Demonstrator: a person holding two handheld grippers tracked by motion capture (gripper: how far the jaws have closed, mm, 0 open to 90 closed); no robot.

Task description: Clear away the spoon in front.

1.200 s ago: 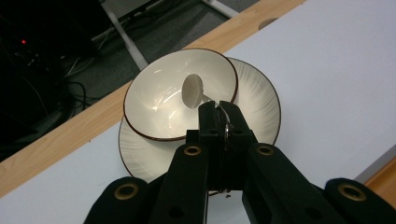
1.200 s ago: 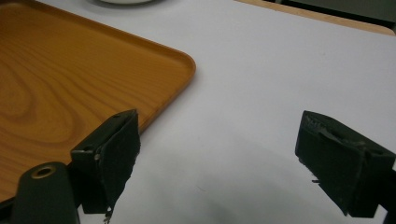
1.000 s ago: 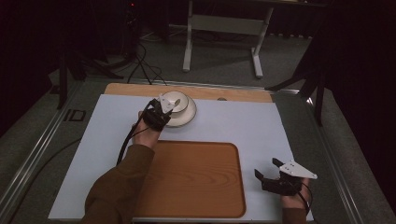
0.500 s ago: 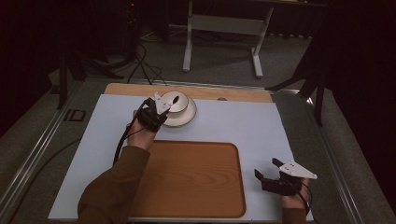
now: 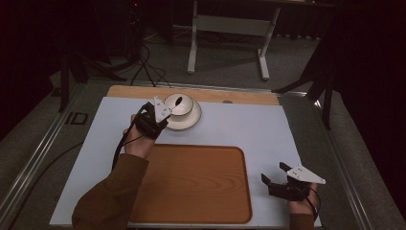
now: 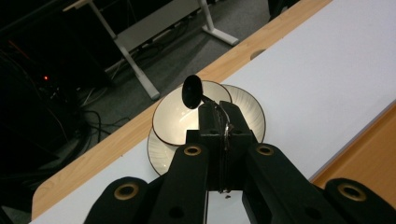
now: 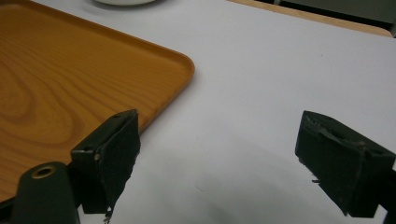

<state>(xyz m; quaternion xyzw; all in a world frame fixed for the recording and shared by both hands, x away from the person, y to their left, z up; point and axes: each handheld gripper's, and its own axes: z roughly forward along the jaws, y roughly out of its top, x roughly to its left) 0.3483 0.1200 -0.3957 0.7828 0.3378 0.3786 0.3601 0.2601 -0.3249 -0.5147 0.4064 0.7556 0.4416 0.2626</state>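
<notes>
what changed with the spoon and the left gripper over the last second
Little visibly changed. The left gripper stays shut on the dark spoon, holding its head over the bowl on the plate, with at most a slight shift. The right gripper stays open beside the wooden tray.

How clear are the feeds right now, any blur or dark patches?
High view: the table is evenly lit, the surroundings almost black. Left gripper view: the bowl and spoon are sharp, the near fingers soft, the floor behind dim. Right gripper view: the fingers are blurred and the tray slightly soft.
</notes>
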